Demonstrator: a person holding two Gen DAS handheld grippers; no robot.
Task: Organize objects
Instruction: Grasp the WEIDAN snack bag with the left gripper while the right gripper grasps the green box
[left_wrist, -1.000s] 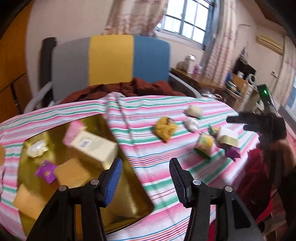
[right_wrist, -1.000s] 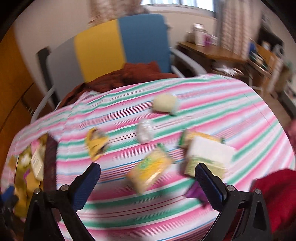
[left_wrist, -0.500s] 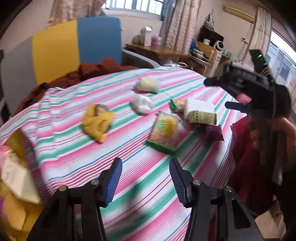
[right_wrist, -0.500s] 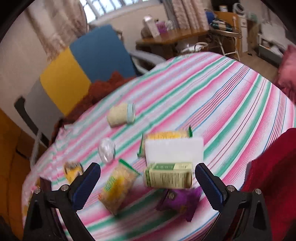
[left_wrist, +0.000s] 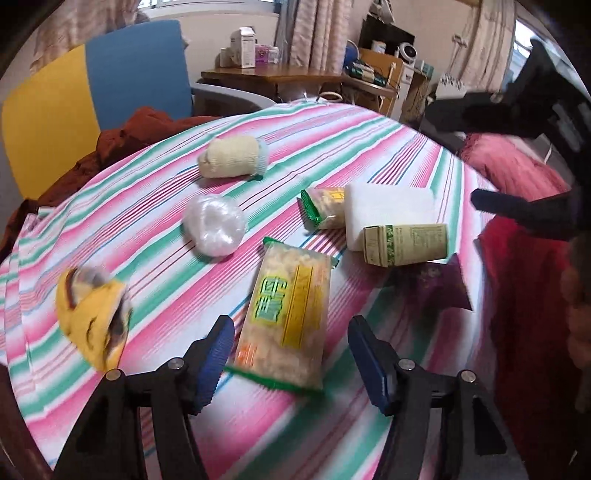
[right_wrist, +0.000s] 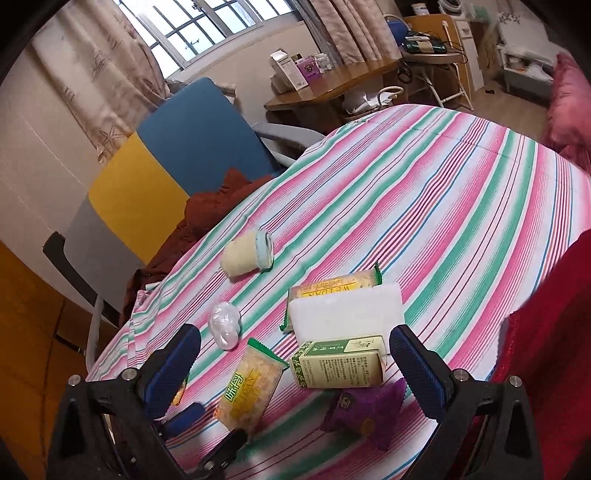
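On the striped tablecloth lie a yellow-green snack packet, a green carton, a white block, a second snack packet, a purple pouch, a clear plastic ball, a cream roll and a yellow toy. My left gripper is open, its jaws either side of the near end of the snack packet. My right gripper is open above the carton.
A chair with grey, yellow and blue back stands behind the table with a rust-brown cloth on it. A wooden desk with boxes stands at the back. A red cloth hangs at the table's right edge.
The left gripper swung right from the gold tray and closed in on the snack packet. The right gripper moved forward and down over the carton and white block. Both stayed open.
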